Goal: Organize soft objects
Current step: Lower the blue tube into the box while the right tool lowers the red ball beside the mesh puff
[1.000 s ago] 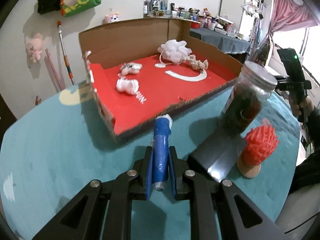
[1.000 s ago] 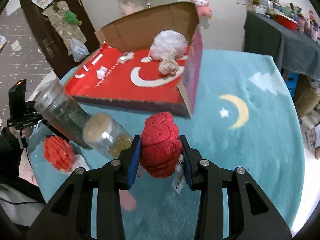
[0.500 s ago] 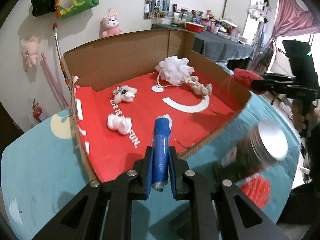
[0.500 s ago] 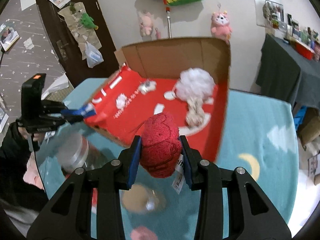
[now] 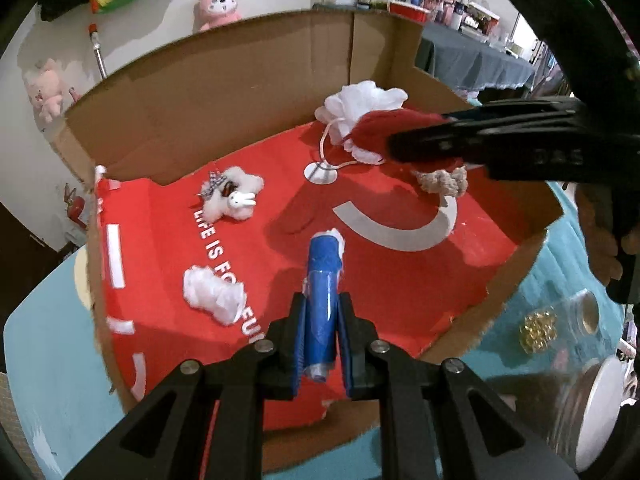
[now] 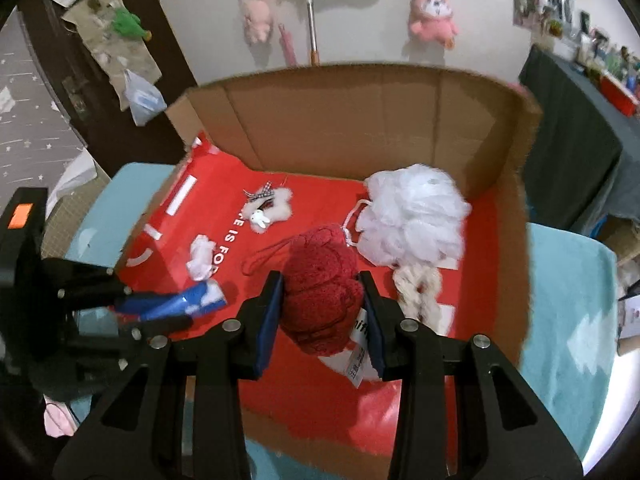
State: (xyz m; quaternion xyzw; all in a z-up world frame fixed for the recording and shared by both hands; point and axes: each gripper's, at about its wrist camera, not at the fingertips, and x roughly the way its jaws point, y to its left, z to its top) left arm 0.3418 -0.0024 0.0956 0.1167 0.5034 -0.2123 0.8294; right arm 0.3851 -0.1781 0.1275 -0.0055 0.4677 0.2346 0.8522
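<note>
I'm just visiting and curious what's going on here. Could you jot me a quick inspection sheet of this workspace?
Surface: teal rug with an open cardboard box, red-lined inside.
Job's things: red plush and blue roll, both held over the box; already in the box are a white pouf, a braided rope, a bunny charm and a white wad.
Clutter: jars on the rug beside the box.
Tongs: left tongs shut on the blue roll; right tongs shut on the red plush.
Cables: nothing seen.
Surroundings: pink plush toys hang on the wall; a dark-clothed table stands behind.
</note>
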